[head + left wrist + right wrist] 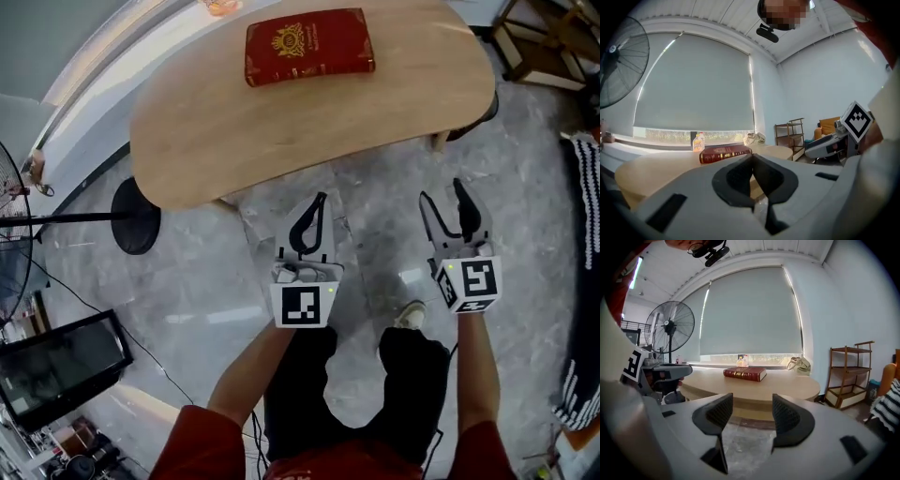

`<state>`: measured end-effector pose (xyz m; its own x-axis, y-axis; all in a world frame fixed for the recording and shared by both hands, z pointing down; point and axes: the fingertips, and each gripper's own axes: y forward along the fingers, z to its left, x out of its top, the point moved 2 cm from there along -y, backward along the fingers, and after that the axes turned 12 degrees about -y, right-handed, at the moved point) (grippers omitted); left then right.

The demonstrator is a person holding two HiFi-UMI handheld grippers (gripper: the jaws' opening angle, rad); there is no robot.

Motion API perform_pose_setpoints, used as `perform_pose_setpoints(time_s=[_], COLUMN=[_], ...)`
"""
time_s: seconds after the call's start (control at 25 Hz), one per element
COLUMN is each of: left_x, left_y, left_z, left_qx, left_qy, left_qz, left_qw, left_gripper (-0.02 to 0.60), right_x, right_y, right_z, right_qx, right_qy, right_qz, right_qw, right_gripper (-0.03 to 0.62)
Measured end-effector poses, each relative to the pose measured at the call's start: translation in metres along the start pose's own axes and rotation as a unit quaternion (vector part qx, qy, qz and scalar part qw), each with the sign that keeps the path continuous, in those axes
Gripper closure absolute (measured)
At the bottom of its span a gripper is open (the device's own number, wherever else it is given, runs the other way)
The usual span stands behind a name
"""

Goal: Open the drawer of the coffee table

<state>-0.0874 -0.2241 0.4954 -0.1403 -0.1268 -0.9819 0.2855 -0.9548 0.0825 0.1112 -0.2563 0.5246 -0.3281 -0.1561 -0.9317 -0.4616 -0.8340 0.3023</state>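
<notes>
Approach stage: a person stands before a low oval wooden desk with a red book on top. No drawer shows in any view; it is likely under the near edge. Both forearms reach forward over the floor, the left claw closed and empty, the right claw open and empty. Next, 1 claw must drop low to find the drawer front.

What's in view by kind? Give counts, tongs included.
tongs: 2 (left tongs shut, right tongs open)
coffee table: 1
red book: 1
floor fan: 1
wooden shelf: 1
Total: 6
</notes>
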Motion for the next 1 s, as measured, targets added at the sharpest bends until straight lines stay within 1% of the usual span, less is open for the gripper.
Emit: perform_pose_setpoints(time_s=[0.16, 0.28, 0.32, 0.4, 0.48, 0.6, 0.72, 0.76, 0.84, 0.88, 1.0], left_x=[-0.074, -0.126, -0.141, -0.168, -0.191, -0.216, -0.236, -0.241, -0.248, -0.25, -0.254], left_y=[0.007, 0.015, 0.017, 0.022, 0.029, 0.035, 0.04, 0.041, 0.042, 0.042, 0.039], left_z=[0.024, 0.043, 0.048, 0.055, 0.064, 0.073, 0.083, 0.085, 0.089, 0.09, 0.093], left_qx=[0.012, 0.015, 0.01, -0.003, -0.005, -0.01, -0.002, 0.002, 0.007, 0.009, 0.017], left_qy=[-0.006, -0.009, -0.004, 0.018, 0.027, 0.039, 0.027, 0.025, 0.035, 0.036, 0.022], left_qz=[-0.021, -0.026, -0.027, -0.029, -0.031, -0.037, -0.041, -0.042, -0.04, -0.041, -0.04], left_qw=[0.9997, 0.9995, 0.9996, 0.9994, 0.9991, 0.9985, 0.9988, 0.9988, 0.9986, 0.9984, 0.9988], left_gripper=[0.574, 0.574, 0.574, 0.574, 0.574, 0.574, 0.574, 0.574, 0.574, 0.574, 0.574], right_x=[-0.068, -0.108, -0.118, -0.135, -0.152, -0.176, -0.187, -0.191, -0.199, -0.203, -0.211], right_y=[0.033, 0.057, 0.064, 0.08, 0.095, 0.109, 0.113, 0.113, 0.116, 0.118, 0.123], right_z=[0.02, 0.035, 0.04, 0.052, 0.061, 0.064, 0.064, 0.066, 0.068, 0.07, 0.085], right_qx=[0.006, 0.011, 0.014, 0.032, 0.051, 0.051, 0.046, 0.044, 0.038, 0.04, 0.061], right_qy=[-0.041, -0.057, -0.062, -0.083, -0.086, -0.067, -0.038, -0.028, -0.013, -0.008, -0.011], right_qz=[-0.011, -0.027, -0.035, -0.044, -0.045, -0.045, -0.049, -0.043, -0.029, -0.023, -0.016], right_qw=[0.999, 0.998, 0.997, 0.995, 0.994, 0.995, 0.997, 0.998, 0.999, 0.999, 0.998], right_gripper=[0.355, 0.355, 0.355, 0.355, 0.355, 0.355, 0.355, 0.356, 0.356, 0.356, 0.356])
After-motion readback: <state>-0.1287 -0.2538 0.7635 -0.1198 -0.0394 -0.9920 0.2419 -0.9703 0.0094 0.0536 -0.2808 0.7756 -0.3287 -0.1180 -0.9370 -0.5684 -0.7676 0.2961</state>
